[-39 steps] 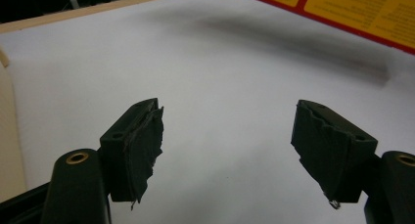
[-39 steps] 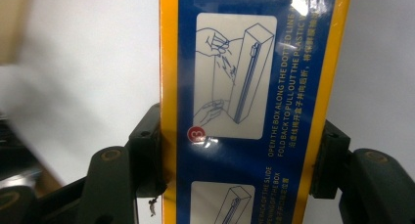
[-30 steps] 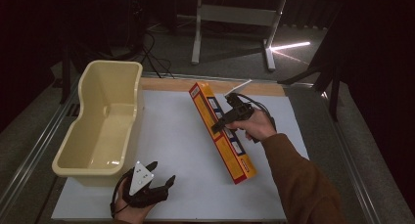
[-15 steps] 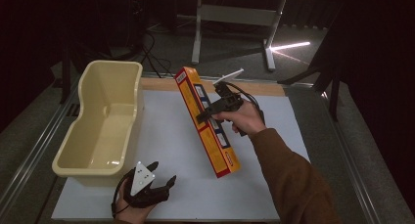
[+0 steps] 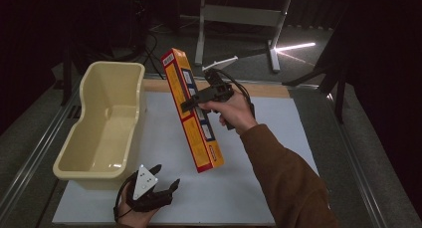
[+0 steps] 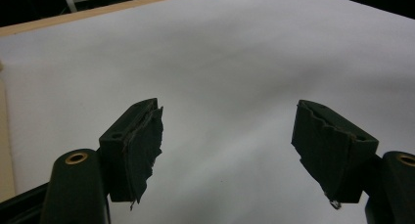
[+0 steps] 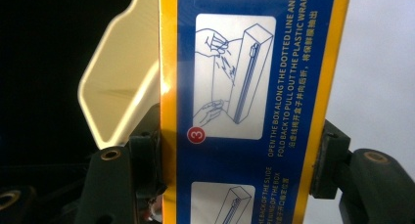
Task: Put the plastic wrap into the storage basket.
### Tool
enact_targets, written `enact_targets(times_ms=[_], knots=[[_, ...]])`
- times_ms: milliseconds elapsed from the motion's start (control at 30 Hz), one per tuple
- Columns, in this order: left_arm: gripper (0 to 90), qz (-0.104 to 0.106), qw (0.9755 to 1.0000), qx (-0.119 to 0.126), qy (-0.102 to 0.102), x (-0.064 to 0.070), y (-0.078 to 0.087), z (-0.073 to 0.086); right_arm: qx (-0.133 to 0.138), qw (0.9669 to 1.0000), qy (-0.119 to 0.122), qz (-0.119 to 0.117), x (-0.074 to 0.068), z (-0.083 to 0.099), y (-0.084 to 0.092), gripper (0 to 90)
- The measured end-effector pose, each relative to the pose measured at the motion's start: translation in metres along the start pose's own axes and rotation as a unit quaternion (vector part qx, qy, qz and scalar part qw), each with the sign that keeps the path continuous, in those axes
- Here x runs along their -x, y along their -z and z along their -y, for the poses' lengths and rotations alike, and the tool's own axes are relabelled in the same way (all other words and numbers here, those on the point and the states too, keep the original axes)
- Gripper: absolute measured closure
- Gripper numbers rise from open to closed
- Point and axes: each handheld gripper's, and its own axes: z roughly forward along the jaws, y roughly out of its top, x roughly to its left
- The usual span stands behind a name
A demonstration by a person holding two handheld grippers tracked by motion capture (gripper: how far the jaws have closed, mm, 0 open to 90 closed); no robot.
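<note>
A long yellow and orange plastic-wrap box (image 5: 191, 111) hangs tilted above the white mat, clamped across its middle by my right gripper (image 5: 196, 99). In the right gripper view the box's blue instruction panel (image 7: 244, 77) sits squeezed between both jaws. My left gripper (image 5: 164, 188) rests low at the mat's front left edge, next to the tub, jaws wide open. The left gripper view has its two black pads (image 6: 142, 136) spread over bare white mat (image 6: 230, 62) with nothing between them.
A cream plastic tub (image 5: 89, 153), with nothing inside, stands on the left side of the table; its wall (image 7: 117, 77) shows behind the box. The white mat (image 5: 278, 118) covers the tabletop. A metal stand (image 5: 234, 14) and dark floor lie beyond the far edge.
My right gripper has lifted the box off the mat and carried it left toward the tub, tipping it more upright. The left gripper has stayed put, open.
</note>
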Motion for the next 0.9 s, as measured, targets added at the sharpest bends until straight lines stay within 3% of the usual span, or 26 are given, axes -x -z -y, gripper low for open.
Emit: enact_targets(times_ms=[267,800,900], knots=[[26.6,-0.002,1.0000,0.004,0.000,0.000,0.001,0.000,0.025,0.9989,-0.023,-0.032,-0.007,-0.005,0.003,38.8],[26.5,0.004,1.0000,0.004,-0.001,0.003,-0.001,0.000,0.050,0.9966,-0.044,-0.048,-0.024,-0.020,-0.013,38.8],[26.5,0.008,1.0000,0.002,-0.003,0.003,-0.001,0.000,0.056,0.9951,-0.059,-0.055,-0.027,-0.025,-0.018,38.8]])
